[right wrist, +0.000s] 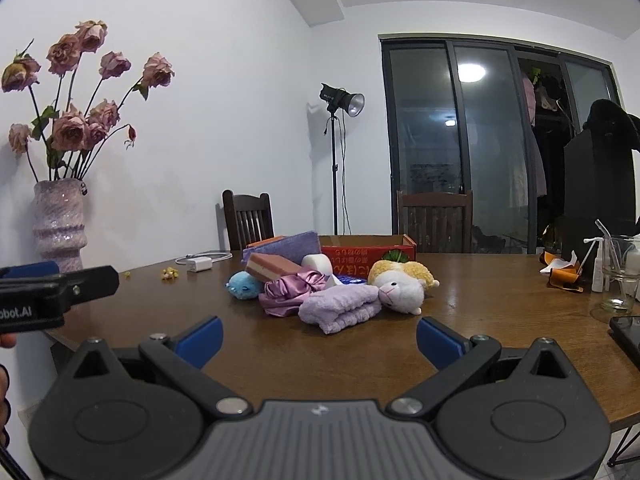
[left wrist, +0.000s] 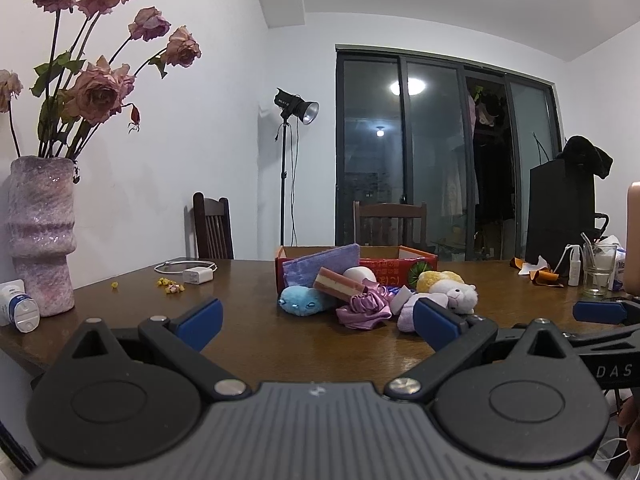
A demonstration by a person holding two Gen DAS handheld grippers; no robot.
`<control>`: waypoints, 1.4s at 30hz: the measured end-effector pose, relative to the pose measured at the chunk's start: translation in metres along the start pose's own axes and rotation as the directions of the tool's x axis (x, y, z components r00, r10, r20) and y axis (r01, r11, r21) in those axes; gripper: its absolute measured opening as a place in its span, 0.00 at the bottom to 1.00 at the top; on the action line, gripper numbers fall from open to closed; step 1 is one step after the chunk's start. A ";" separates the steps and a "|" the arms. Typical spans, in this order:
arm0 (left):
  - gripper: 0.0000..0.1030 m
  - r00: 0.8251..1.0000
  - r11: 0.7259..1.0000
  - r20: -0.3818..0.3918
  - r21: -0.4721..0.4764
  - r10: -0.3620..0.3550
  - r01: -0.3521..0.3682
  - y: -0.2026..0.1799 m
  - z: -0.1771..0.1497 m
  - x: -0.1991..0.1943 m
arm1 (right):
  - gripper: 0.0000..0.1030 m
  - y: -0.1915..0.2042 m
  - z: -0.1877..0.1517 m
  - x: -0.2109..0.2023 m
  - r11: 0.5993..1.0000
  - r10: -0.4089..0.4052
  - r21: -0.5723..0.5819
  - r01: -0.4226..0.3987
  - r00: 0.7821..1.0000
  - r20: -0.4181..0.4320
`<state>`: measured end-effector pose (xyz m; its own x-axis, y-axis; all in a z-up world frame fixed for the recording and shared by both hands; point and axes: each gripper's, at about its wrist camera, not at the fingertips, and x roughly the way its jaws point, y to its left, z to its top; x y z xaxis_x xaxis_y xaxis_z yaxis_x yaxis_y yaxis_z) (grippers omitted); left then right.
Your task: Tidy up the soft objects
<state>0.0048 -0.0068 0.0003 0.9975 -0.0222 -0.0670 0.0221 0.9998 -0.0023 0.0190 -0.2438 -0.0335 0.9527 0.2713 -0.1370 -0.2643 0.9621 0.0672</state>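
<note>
Both tools sit low at the near edge of the counter (right wrist: 460,304), each with its blue-padded fingers spread wide and nothing between them. Seen from its own camera, the left tool (left wrist: 318,322) points at the heap of soft things; the right tool (right wrist: 319,338) does the same from a spot just to the right, and each shows at the side of the other's view.

Nearest the right tool lies a folded lilac towel (right wrist: 340,307), with a white and yellow plush animal (right wrist: 402,285) touching its right end. Just left of the towel is a crumpled purple satin scrunchie (right wrist: 288,290), and beyond that a small blue plush (right wrist: 244,285). A pink and cream striped block (right wrist: 270,266), probably a sponge, leans across the heap, with a white roll (right wrist: 318,263) behind it. A blue-patterned item between the roll and the plush animal is too hidden to name.

Behind the heap, toward the middle of the counter, stands an open red cardboard box (right wrist: 372,254), and a purple cloth (right wrist: 286,246) leans over its left end.

Farther out, a white charger with its cable (right wrist: 200,262) lies toward the far left edge, near some yellow crumbs (right wrist: 170,273). A pink vase of dried roses (right wrist: 60,224) stands at the left corner, and a glass jar (right wrist: 620,276) at the right edge.
</note>
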 end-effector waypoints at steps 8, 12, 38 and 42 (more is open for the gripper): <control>1.00 1.000 1.000 -0.015 -0.008 -0.004 0.004 0.000 -0.002 0.001 | 1.00 -0.002 -0.001 0.000 1.000 -0.008 0.009 0.008 1.000 0.002; 1.00 1.000 1.000 -0.012 -0.006 -0.004 0.004 -0.001 -0.002 0.001 | 1.00 -0.001 -0.002 0.000 1.000 -0.008 0.003 0.008 1.000 -0.001; 1.00 1.000 1.000 -0.031 -0.002 0.008 -0.008 0.000 -0.005 0.003 | 1.00 -0.003 -0.007 0.003 1.000 -0.015 0.002 0.015 1.000 -0.021; 1.00 0.999 1.000 -0.035 0.002 0.012 -0.012 -0.001 -0.007 0.002 | 1.00 -0.004 -0.007 0.003 1.000 -0.020 0.005 0.020 1.000 -0.021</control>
<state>0.0069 -0.0075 -0.0066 0.9947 -0.0098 -0.1020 0.0099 1.0000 0.0003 0.0217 -0.2465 -0.0414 0.9543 0.2529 -0.1593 -0.2447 0.9671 0.0692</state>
